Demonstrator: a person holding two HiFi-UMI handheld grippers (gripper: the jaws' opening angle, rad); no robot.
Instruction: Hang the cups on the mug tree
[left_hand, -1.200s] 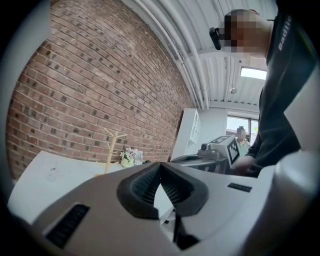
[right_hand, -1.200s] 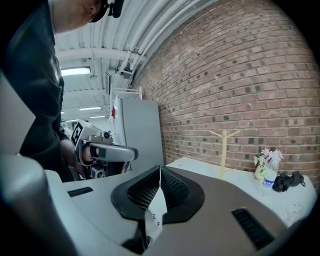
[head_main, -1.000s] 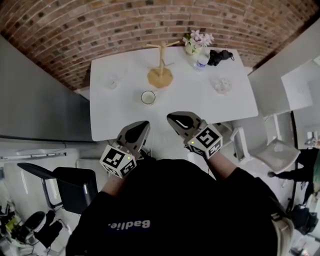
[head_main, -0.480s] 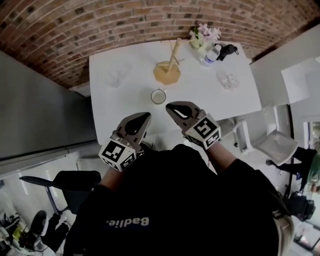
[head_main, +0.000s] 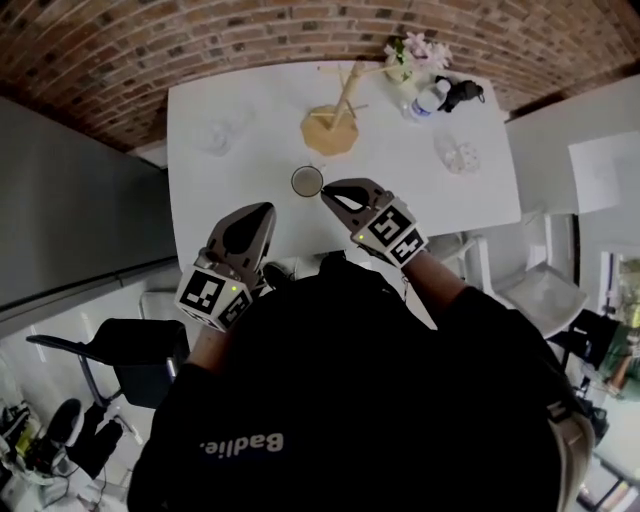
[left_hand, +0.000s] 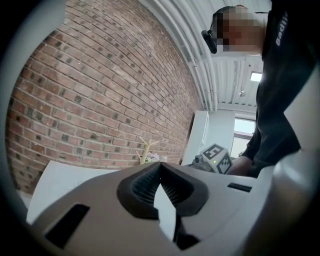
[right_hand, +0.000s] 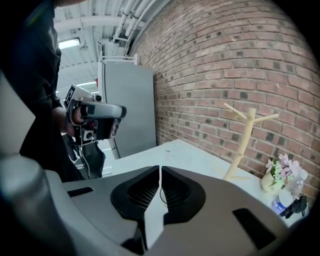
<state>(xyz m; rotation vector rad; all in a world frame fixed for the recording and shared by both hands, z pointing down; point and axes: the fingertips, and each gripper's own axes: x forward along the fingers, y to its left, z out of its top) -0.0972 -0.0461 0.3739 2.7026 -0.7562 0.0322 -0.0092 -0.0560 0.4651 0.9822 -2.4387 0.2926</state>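
White cup (head_main: 307, 181) now nearer, just beside pressed-together right tongs (head_main: 327, 191); left tongs (head_main: 264, 210) likewise pressed together, both empty.

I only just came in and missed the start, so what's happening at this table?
A person stands at the white table with a gripper in each hand. Both are shut and hold nothing. The right gripper points at the white cup, its tip close beside the rim; the left gripper is at the table's near edge. The mug tree stands farther back with bare pegs, so no cup is hung yet.
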